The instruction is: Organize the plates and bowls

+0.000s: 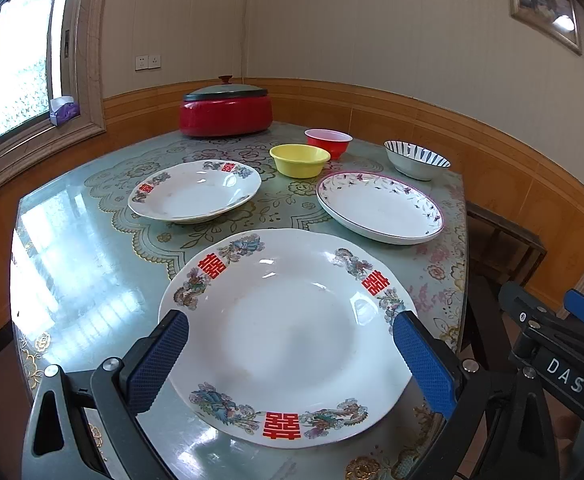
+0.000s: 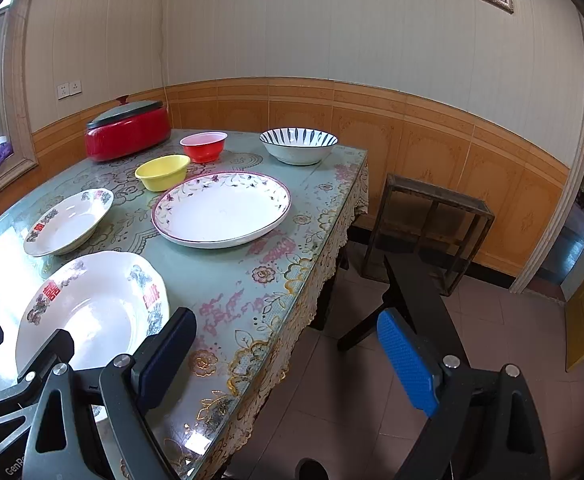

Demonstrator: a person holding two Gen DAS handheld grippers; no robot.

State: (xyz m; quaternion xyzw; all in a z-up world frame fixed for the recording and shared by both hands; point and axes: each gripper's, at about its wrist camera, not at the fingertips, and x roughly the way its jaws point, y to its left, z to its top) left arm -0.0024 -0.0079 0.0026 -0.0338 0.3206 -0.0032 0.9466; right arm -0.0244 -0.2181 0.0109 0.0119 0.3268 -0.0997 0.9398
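Left gripper [image 1: 291, 360]: my jaws gape empty, framing the large plate [image 1: 288, 336] at lower centre, ready to grasp
Right gripper [image 2: 288, 360]: jaws wide, empty, off the tabletop [image 2: 232, 276] edge, waiting

Cream panelled walls [image 2: 332, 20], orange wainscot [image 2: 432, 140], tiled floor [image 2: 352, 380], bright window [image 1: 16, 64].

The framed picture [image 1: 546, 0] on the far wall is too blurred to read, and the window [image 1: 12, 64] at left is cut by the edge.
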